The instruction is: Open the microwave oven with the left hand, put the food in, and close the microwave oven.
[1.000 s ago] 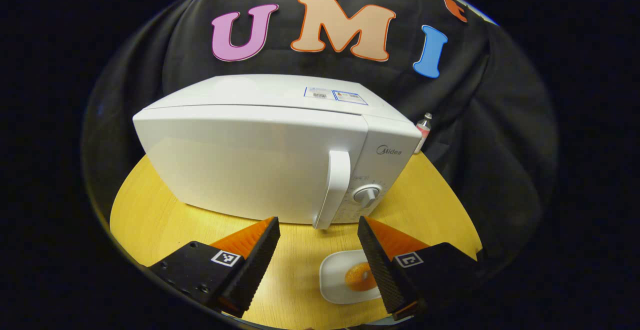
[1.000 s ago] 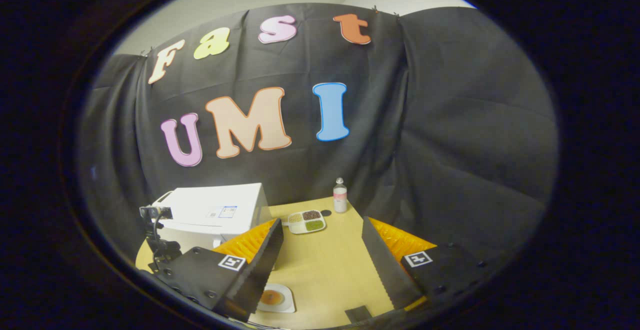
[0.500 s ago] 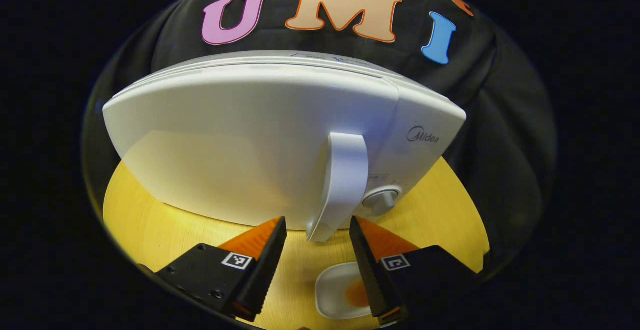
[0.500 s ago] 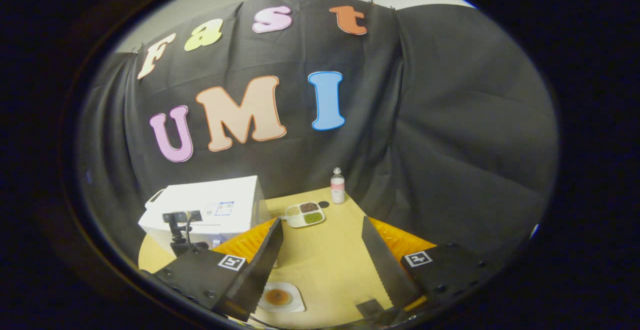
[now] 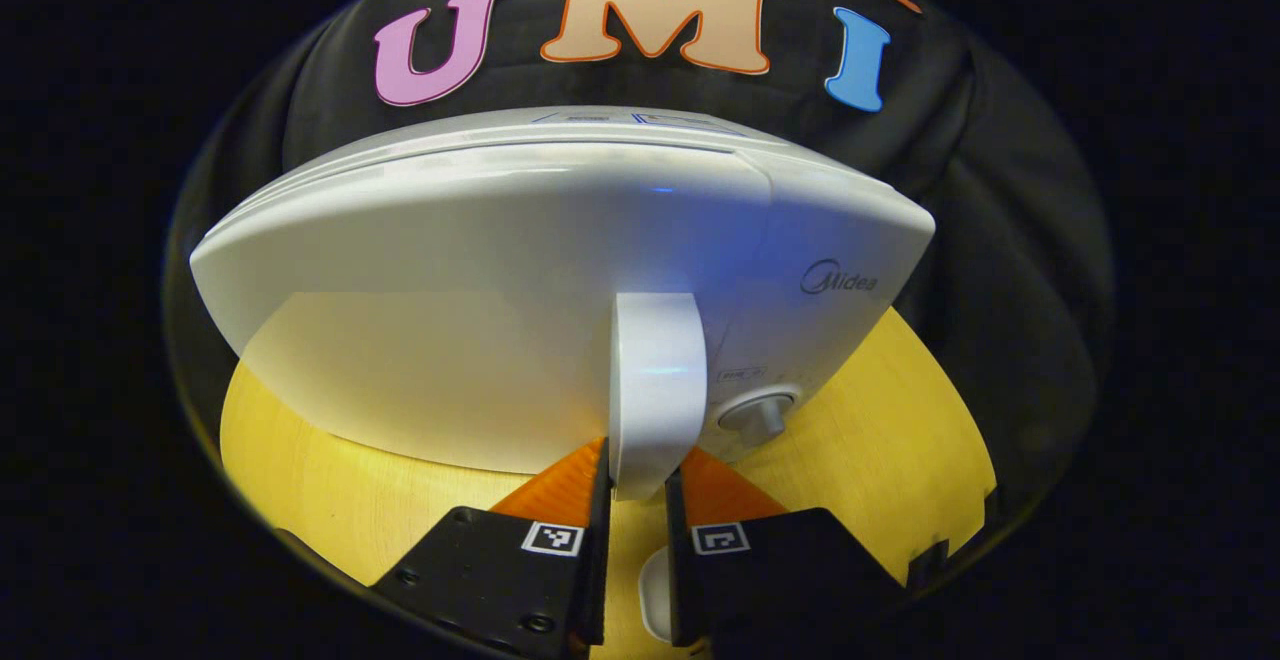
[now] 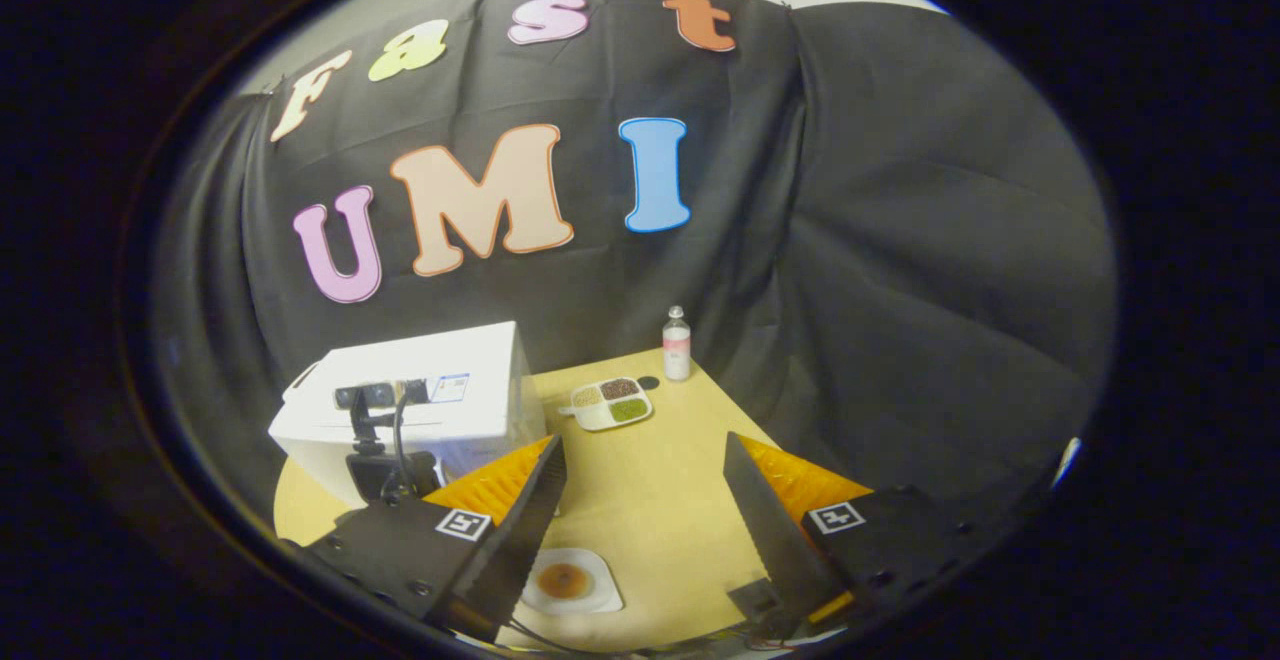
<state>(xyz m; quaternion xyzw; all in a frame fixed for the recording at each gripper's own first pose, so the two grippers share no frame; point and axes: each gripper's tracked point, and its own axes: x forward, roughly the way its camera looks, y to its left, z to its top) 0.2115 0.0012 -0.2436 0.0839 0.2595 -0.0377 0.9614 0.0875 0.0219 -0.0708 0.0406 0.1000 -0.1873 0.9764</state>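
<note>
The white microwave (image 5: 480, 270) stands close in front in the left gripper view, its door flush with the body. My left gripper (image 5: 637, 485) is shut on the lower end of the vertical door handle (image 5: 655, 370), one finger on each side. A dial (image 5: 757, 412) sits just right of the handle. In the right gripper view the microwave (image 6: 440, 380) is at the left, with the left gripper's body (image 6: 385, 450) in front of it. The white plate with brown food (image 6: 565, 581) lies on the table below my right gripper (image 6: 643, 440), which is open and holds nothing.
The yellow wooden table (image 6: 660, 500) carries a white divided tray of grains (image 6: 605, 403) and a small bottle (image 6: 677, 343) near its far edge. A sliver of the plate (image 5: 652, 590) shows between the left fingers. Black cloth walls surround the table.
My left gripper moved in to the microwave and its fingers shut on the bottom of the door handle. The right gripper shifted a little, still open above the plate.
</note>
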